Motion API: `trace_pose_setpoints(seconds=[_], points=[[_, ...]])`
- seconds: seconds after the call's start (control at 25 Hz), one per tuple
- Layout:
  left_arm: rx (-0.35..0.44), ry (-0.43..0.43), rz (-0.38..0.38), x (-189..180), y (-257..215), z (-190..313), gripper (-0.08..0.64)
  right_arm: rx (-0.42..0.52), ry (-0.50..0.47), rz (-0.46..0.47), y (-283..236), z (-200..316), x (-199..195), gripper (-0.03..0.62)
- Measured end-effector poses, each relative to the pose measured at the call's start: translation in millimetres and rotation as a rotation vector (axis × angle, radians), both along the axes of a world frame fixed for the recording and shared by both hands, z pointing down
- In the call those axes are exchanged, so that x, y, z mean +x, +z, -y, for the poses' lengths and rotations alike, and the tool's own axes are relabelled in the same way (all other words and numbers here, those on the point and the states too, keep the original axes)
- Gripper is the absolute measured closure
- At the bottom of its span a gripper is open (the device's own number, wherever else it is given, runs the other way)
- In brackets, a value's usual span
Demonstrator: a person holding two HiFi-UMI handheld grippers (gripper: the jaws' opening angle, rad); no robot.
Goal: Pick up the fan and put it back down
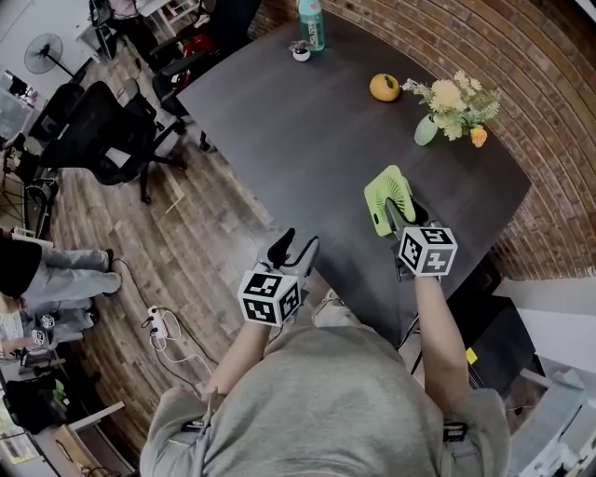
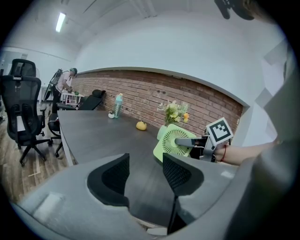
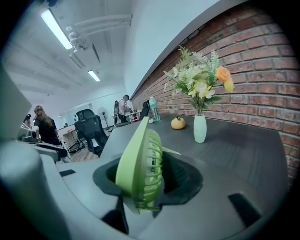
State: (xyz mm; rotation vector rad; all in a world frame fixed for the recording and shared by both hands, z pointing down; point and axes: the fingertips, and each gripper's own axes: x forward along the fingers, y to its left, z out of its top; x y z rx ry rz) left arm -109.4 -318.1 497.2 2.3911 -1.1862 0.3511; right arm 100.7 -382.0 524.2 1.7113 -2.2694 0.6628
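Standing at the near edge of a dark bench (image 1: 307, 140), a person (image 1: 326, 401) in a grey top holds a gripper in each hand. At far left, a black office chair (image 1: 102, 130) stands on a wood floor (image 1: 186, 270). The left gripper (image 1: 294, 249) hovers over the bench's near left edge. Its two black fingers (image 2: 112, 176) are spread apart with nothing between them, only bare bench surface showing through the gap. At the far end of the bench stands a teal bottle (image 1: 311, 23).

Right of centre, near the person, is the small lime-green fan (image 1: 388, 194). The right gripper (image 1: 399, 222) has it pinched: its fingers (image 3: 180, 176) press on either side of the round grille, which stands edge-on between them and leans slightly left. Whether the fan's base touches the bench cannot be told.

Farther off, an orange pumpkin (image 1: 385, 87) sits beside a pale green vase (image 1: 426, 130) of yellow and white flowers. A red brick wall (image 1: 521, 93) runs along the bench's right side.
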Motion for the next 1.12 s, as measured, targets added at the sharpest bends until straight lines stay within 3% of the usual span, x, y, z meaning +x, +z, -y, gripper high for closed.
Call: trace_pose_setpoints(seconds=[1.12], points=[[-0.034, 0.346, 0.011, 139, 13, 2, 0.348, -0.046, 0.345, -0.025, 18, -53, 169, 0.416]])
